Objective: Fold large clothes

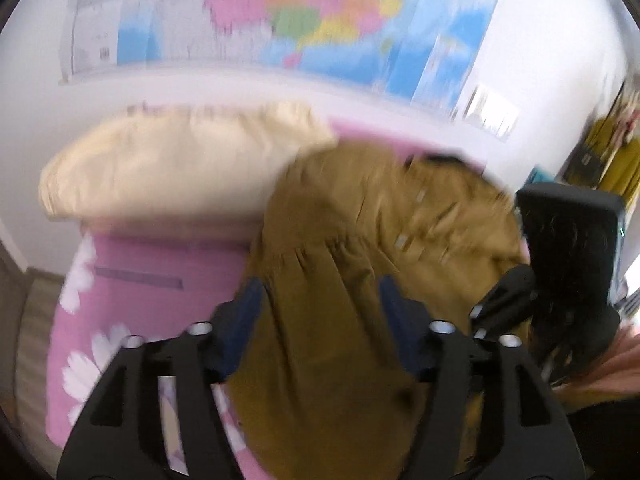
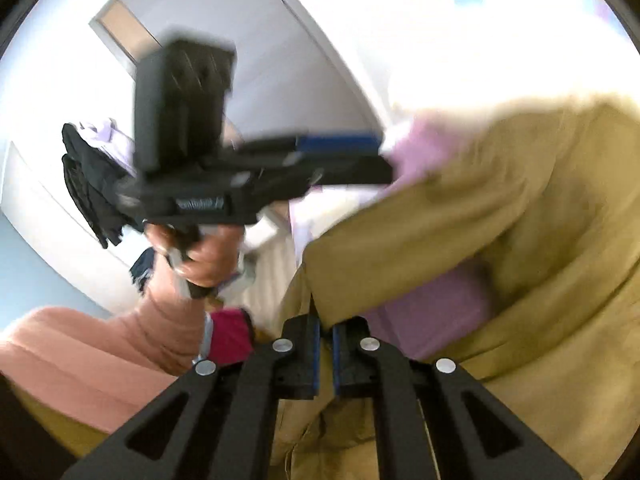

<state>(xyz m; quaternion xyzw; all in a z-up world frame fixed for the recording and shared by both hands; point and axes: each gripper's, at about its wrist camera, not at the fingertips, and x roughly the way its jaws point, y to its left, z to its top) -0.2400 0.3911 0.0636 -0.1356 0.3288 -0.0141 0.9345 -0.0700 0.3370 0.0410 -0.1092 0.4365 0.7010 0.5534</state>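
Note:
A large mustard-brown garment (image 1: 340,248) with a row of small buttons lies spread on a pink flowered bed sheet (image 1: 132,264). My left gripper (image 1: 320,292) hovers over it with its jaws wide apart and nothing between them. My right gripper (image 2: 326,334) is shut on an edge of the same garment (image 2: 500,208), which rises from the jaws and drapes to the right. The right gripper also shows at the right of the left wrist view (image 1: 568,256). The left gripper appears side-on in the right wrist view (image 2: 320,160), held in a hand. Both views are blurred.
A cream pillow (image 1: 168,168) lies at the head of the bed against a white wall with a coloured map (image 1: 320,16). Dark clothes (image 2: 88,184) hang by a white door. A pink sleeve (image 2: 92,360) and wooden floor (image 1: 32,320) show.

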